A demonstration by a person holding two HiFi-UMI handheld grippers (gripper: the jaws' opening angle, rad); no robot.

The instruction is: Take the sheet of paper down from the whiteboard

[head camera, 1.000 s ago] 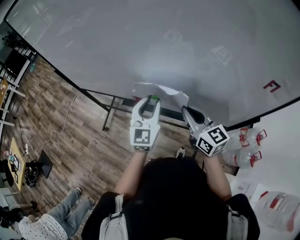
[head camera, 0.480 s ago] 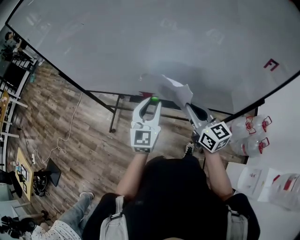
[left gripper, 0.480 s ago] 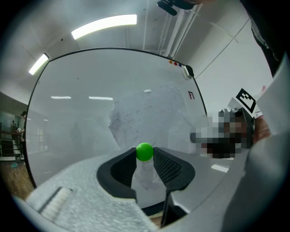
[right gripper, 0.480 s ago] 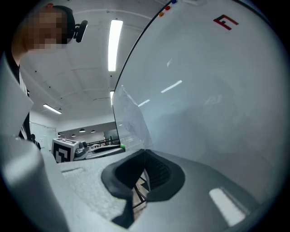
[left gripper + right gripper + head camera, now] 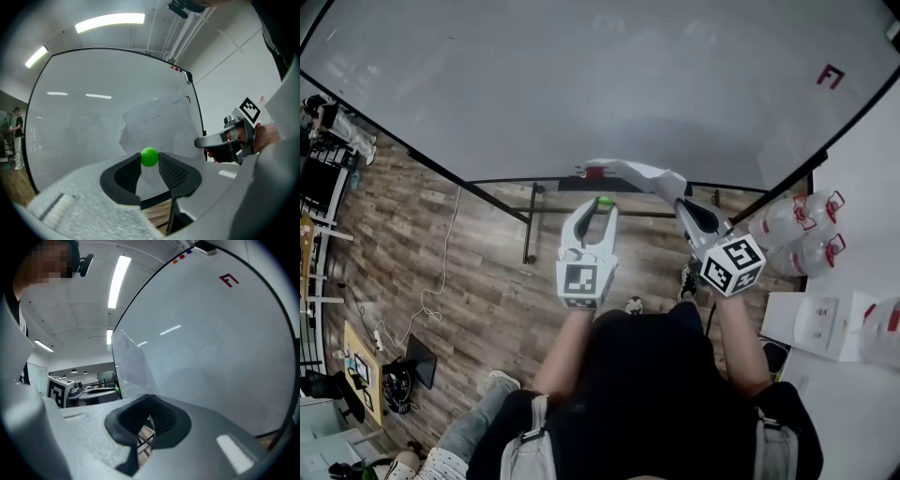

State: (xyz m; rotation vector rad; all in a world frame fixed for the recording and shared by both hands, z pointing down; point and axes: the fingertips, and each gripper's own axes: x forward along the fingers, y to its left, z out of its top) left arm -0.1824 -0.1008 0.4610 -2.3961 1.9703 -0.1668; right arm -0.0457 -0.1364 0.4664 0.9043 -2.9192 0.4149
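The whiteboard (image 5: 581,84) fills the top of the head view. A crumpled white sheet of paper (image 5: 642,174) hangs free in front of its lower edge. My right gripper (image 5: 680,200) is shut on the sheet's right end. In the right gripper view the paper (image 5: 130,363) rises from the closed jaws of the right gripper (image 5: 149,397). My left gripper (image 5: 602,202) sits just left of it, its tips pinching a small green ball (image 5: 605,201). The left gripper view shows the ball (image 5: 149,157) between the pads, with the paper (image 5: 157,124) behind it.
A red F mark (image 5: 830,75) is on the board's right part. The board's black stand (image 5: 530,220) rests on the wooden floor. Water jugs with red handles (image 5: 797,230) and a white table (image 5: 825,323) are at the right. A bystander's legs (image 5: 469,436) show at the bottom left.
Both grippers have drawn back from the whiteboard, keeping the paper and the green ball. The paper has come away from the board face and now shows nearly edge-on.
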